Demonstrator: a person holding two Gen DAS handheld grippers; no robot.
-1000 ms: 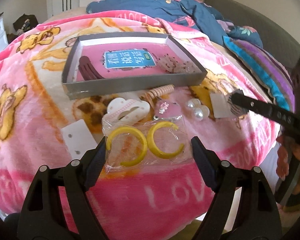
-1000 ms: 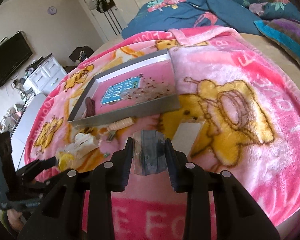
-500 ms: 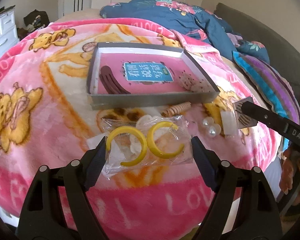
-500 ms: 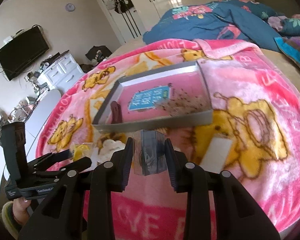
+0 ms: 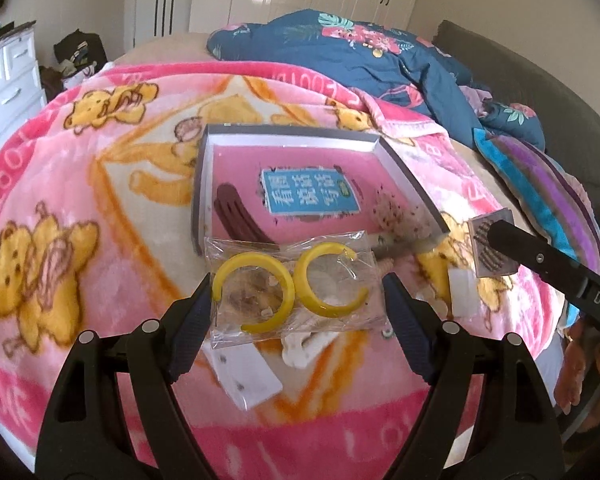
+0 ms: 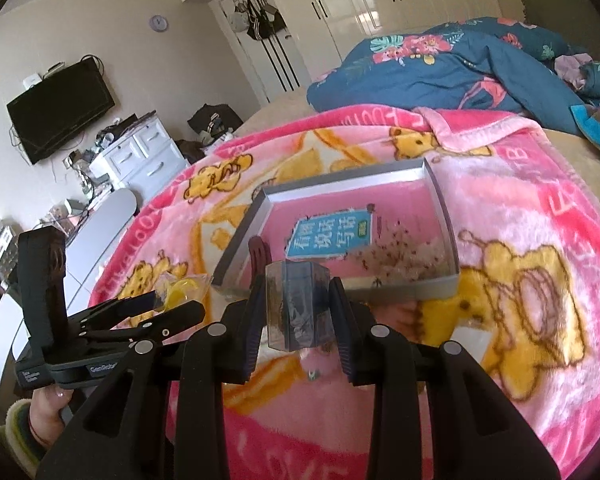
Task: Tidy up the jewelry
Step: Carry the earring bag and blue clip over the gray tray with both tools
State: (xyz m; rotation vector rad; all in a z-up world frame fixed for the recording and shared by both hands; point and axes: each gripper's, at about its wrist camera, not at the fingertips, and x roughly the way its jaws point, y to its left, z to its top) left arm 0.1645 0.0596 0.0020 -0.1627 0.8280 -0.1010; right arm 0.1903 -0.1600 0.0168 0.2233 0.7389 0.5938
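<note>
- Left gripper, frame centre, clamps the clear packet of yellow hoops by its side edges; light, crinkly, slippery (grip the edges)
- Right gripper pinches a small clear packet; flimsy

Bright daylight, wardrobe-door glare, fisheye-bent edges, slight blur

Counted: two yellow hoop earrings in one clear packet; one grey tray; one dark red hair clip; one small clear packet; two white cards.
</note>
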